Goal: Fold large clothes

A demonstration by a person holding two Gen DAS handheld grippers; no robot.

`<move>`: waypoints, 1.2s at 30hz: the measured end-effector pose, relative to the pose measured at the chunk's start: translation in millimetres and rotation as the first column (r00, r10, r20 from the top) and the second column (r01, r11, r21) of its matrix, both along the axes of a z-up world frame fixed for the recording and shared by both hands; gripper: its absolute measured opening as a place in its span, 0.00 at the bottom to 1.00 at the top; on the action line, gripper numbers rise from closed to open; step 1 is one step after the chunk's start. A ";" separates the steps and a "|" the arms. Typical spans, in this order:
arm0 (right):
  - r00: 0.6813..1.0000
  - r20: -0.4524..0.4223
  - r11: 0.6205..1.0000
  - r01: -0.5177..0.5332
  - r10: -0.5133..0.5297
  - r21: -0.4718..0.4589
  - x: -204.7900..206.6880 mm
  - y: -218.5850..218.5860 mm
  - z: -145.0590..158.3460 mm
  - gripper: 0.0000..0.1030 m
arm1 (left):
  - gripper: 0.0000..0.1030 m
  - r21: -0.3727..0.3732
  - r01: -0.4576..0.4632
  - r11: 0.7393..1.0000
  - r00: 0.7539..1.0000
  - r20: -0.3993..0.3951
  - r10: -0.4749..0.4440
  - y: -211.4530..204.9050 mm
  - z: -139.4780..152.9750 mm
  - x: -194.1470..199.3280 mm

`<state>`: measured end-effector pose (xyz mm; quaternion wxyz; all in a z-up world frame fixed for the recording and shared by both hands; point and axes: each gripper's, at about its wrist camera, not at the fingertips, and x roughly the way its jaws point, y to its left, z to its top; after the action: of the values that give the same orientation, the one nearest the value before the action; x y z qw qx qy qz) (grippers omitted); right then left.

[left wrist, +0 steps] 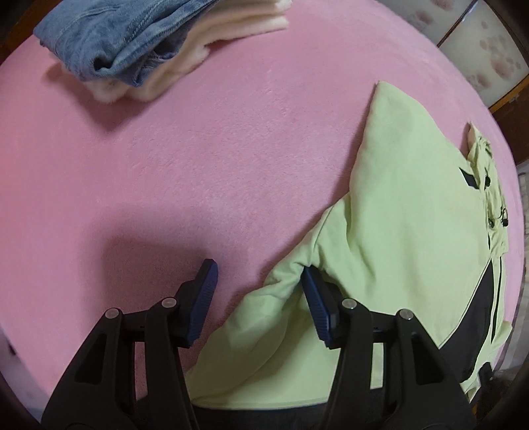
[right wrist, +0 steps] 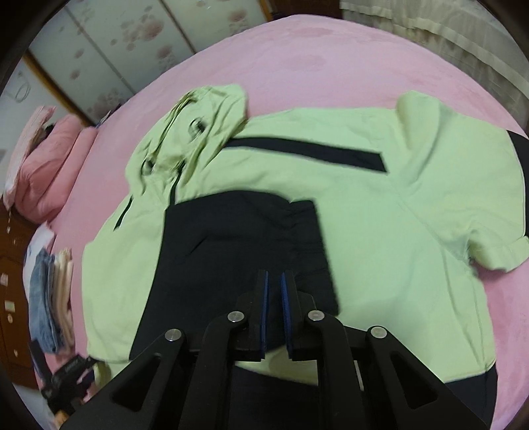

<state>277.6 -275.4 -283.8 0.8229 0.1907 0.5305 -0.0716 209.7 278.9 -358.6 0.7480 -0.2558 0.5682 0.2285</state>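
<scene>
A light green hooded jacket [right wrist: 396, 198] with black panels [right wrist: 238, 248] lies spread on the pink bed [right wrist: 330, 59], its hood [right wrist: 185, 139] toward the far left and a sleeve cuff [right wrist: 496, 251] at the right. My right gripper [right wrist: 275, 274] hovers over the black panel near the hem, its pads a narrow gap apart with nothing pinched between them. In the left wrist view the jacket [left wrist: 396, 215] fills the right side. My left gripper [left wrist: 258, 267] stands wide open at the jacket's edge. Its right fingertip [left wrist: 305, 271] touches a fold of green cloth, and its left finger is over bare bedding.
A folded pile of blue jeans [left wrist: 115, 36] on cream cloth [left wrist: 238, 23] sits at the far left of the bed [left wrist: 165, 165]. Pink pillows [right wrist: 49, 158] lie at the bed's head. Flowered wardrobe doors [right wrist: 115, 39] and a curtain [right wrist: 446, 33] stand beyond.
</scene>
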 end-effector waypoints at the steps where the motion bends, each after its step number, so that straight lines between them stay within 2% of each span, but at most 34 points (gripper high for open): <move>1: 1.000 -0.015 1.000 -0.008 0.008 0.016 -3.7 4.8 -2.0 0.10 | 0.49 0.021 0.013 1.000 1.000 -0.009 -0.013 -1.9 6.6 0.7; 2: 0.999 -0.035 0.999 -0.016 0.017 0.037 -7.6 11.3 -4.6 0.10 | 0.49 0.049 0.034 0.998 0.999 -0.015 -0.034 -5.1 14.6 0.7; 3: 0.998 -0.052 0.998 -0.023 0.026 0.055 -14.2 15.8 -6.7 0.10 | 0.49 0.112 0.084 0.990 0.996 -0.027 -0.082 -15.2 28.5 0.4; 5: 0.995 -0.079 0.993 -0.050 0.059 0.107 -24.0 31.6 -10.9 0.10 | 0.49 0.200 0.165 0.966 0.986 -0.068 -0.154 -34.2 47.7 0.1; 7: 0.988 -0.091 0.976 -0.103 0.122 0.191 -24.5 57.4 -19.9 0.10 | 0.49 0.267 0.307 0.914 0.951 -0.119 -0.285 -63.0 67.8 6.6; 9: 0.978 -0.100 0.949 -0.153 0.186 0.274 -17.9 82.3 -34.4 0.10 | 0.49 0.292 0.420 0.860 0.907 -0.111 -0.405 -89.4 81.7 15.7; 10: 0.971 -0.103 0.931 -0.174 0.217 0.322 -15.2 95.3 -41.3 0.10 | 0.49 0.268 0.468 0.842 0.883 -0.091 -0.461 -99.6 84.2 20.3; 12: 0.962 -0.103 0.898 -0.195 0.254 0.396 -8.2 119.4 -54.4 0.10 | 0.41 0.192 0.543 0.818 0.838 -0.059 -0.542 -124.5 76.0 37.3; 13: 0.958 -0.109 0.886 -0.199 0.266 0.418 -4.5 130.1 -60.0 0.10 | 0.27 0.170 0.558 0.812 0.829 -0.066 -0.556 -133.7 68.9 44.6; 14: 0.955 -0.112 0.883 -0.205 0.276 0.423 -1.4 136.1 -62.8 0.10 | 0.23 0.134 0.573 0.808 0.819 -0.101 -0.564 -139.8 54.4 58.1; 16: 0.952 -0.109 0.889 -0.222 0.287 0.401 6.4 138.0 -65.2 0.10 | 0.23 0.051 0.587 0.808 0.798 -0.207 -0.566 -138.7 22.0 79.1; 17: 0.952 -0.113 0.896 -0.223 0.285 0.384 10.0 134.9 -66.9 0.10 | 0.23 0.049 0.575 0.817 0.801 -0.238 -0.549 -136.0 11.0 85.1; 18: 0.952 -0.121 0.903 -0.219 0.281 0.370 12.8 128.1 -68.0 0.10 | 0.23 0.054 0.556 0.829 0.815 -0.231 -0.532 -127.1 1.1 91.8; 19: 0.954 -0.127 0.910 -0.212 0.272 0.357 14.6 118.2 -69.0 0.10 | 0.23 0.056 0.550 0.833 0.822 -0.215 -0.528 -121.2 -1.9 94.4; 21: 0.962 -0.131 0.926 -0.184 0.238 0.330 15.5 82.5 -68.9 0.09 | 0.19 0.043 0.558 0.829 0.819 -0.190 -0.541 -110.4 -3.3 96.1; 23: 0.975 -0.138 0.952 -0.133 0.176 0.276 8.9 43.0 -62.3 0.08 | 0.01 0.107 0.581 0.807 0.806 -0.213 -0.552 -104.4 0.2 92.7; 24: 0.980 -0.148 0.969 -0.099 0.135 0.228 5.1 24.6 -58.9 0.08 | 0.01 0.155 0.599 0.786 0.795 -0.233 -0.560 -101.7 0.8 90.8; 26: 0.986 -0.153 0.985 -0.037 0.063 0.166 -5.1 -12.9 -49.9 0.07 | 0.01 0.195 0.616 0.764 0.784 -0.248 -0.569 -96.9 1.1 87.9; 27: 0.988 -0.147 0.983 -0.021 0.048 0.185 -9.1 -25.5 -47.2 0.01 | 0.01 0.226 0.616 0.754 0.784 -0.267 -0.560 -96.5 1.1 87.3; 29: 0.987 -0.146 0.977 -0.029 0.061 0.211 -11.4 -36.6 -43.0 0.01 | 0.01 0.346 0.610 0.713 0.789 -0.351 -0.505 -88.8 -1.0 85.8; 30: 0.988 -0.142 0.982 -0.041 0.068 0.186 -11.5 -35.0 -39.5 0.01 | 0.02 0.387 0.593 0.706 0.799 -0.388 -0.459 -80.3 -3.7 85.5; 31: 0.988 -0.138 0.988 -0.050 0.070 0.149 -10.1 -31.9 -36.5 0.01 | 0.02 0.410 0.561 0.719 0.816 -0.422 -0.395 -67.6 -6.8 85.2; 32: 0.989 -0.138 0.994 -0.043 0.056 0.096 -9.0 -26.3 -32.7 0.01 | 0.02 0.391 0.534 0.749 0.825 -0.436 -0.361 -55.5 -9.3 84.2; 33: 0.990 -0.135 0.998 -0.032 0.039 0.054 -7.7 -16.9 -29.4 0.01 | 0.02 0.357 0.511 0.782 0.838 -0.410 -0.361 -45.7 -4.9 82.3; 34: 0.993 -0.116 0.999 -0.029 0.032 0.026 -7.2 -4.6 -23.5 0.01 | 0.02 0.350 0.495 0.795 0.852 -0.376 -0.365 -41.2 6.0 81.0; 36: 0.996 -0.073 0.997 -0.055 0.060 0.060 3.4 24.0 -30.1 0.01 | 0.02 0.362 0.493 0.791 0.863 -0.321 -0.391 -43.8 27.2 79.5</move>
<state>281.0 -251.4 -313.9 0.7983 0.1964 0.5679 -0.0395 289.2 235.1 -331.4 0.7475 0.0855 0.6295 0.1942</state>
